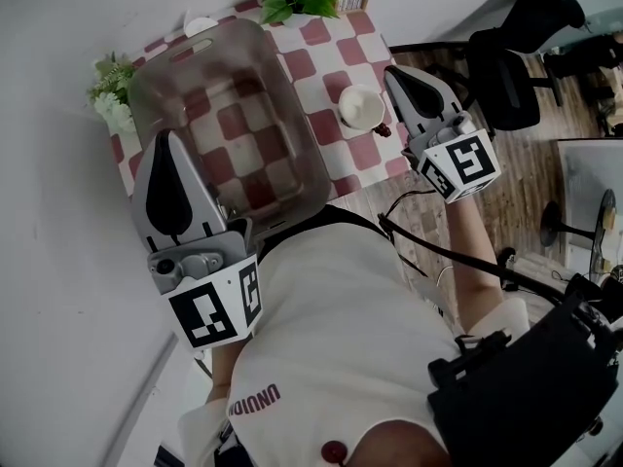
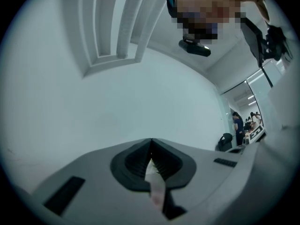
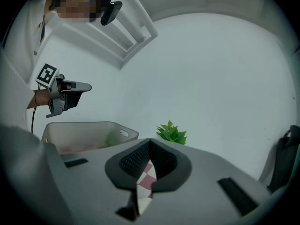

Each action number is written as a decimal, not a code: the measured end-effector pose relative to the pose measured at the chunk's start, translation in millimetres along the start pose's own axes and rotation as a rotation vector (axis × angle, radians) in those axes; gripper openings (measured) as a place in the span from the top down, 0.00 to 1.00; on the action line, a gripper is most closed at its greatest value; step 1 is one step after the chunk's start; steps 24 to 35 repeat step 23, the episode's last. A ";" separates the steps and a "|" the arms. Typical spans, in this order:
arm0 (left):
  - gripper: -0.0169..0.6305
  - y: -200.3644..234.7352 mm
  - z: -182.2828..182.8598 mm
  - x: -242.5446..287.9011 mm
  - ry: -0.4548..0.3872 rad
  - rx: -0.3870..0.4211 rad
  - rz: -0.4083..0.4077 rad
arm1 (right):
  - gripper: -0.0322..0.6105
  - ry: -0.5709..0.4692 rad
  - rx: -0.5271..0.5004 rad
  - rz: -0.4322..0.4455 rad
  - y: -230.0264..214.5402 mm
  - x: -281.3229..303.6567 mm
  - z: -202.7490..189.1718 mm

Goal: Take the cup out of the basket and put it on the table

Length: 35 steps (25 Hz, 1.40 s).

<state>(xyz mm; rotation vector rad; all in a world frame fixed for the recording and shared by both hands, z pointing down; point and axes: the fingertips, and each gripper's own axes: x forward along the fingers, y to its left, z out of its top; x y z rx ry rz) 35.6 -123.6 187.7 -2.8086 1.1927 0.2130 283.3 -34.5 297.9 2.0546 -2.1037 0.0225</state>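
Note cup (image 1: 361, 106) upright on checked table (image 1: 326, 66), just beside basket (image 1: 302, 129) & outside it; prob. parked there as the drop spot, so job looks done. Note right gripper (image 1: 397, 78) pinched shut on nothing, tips near cup w/o touching. Left gripper (image 1: 167, 144) also shut & empty by basket's near corner, well apart from cup.

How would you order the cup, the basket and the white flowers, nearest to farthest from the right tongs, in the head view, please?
1. Cup, beside the right tongs.
2. Basket, mid-table.
3. White flowers, far left edge.
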 end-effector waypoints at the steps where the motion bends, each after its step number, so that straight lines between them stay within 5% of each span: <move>1: 0.96 -0.3 0.5 -0.3 0.000 0.001 -0.002 | 0.93 -0.003 0.000 0.000 0.4 -0.5 1.7; 35: 0.96 2.1 9.2 -19.5 -0.022 0.023 0.013 | 0.93 -0.020 -0.025 -0.012 10.9 -6.8 10.7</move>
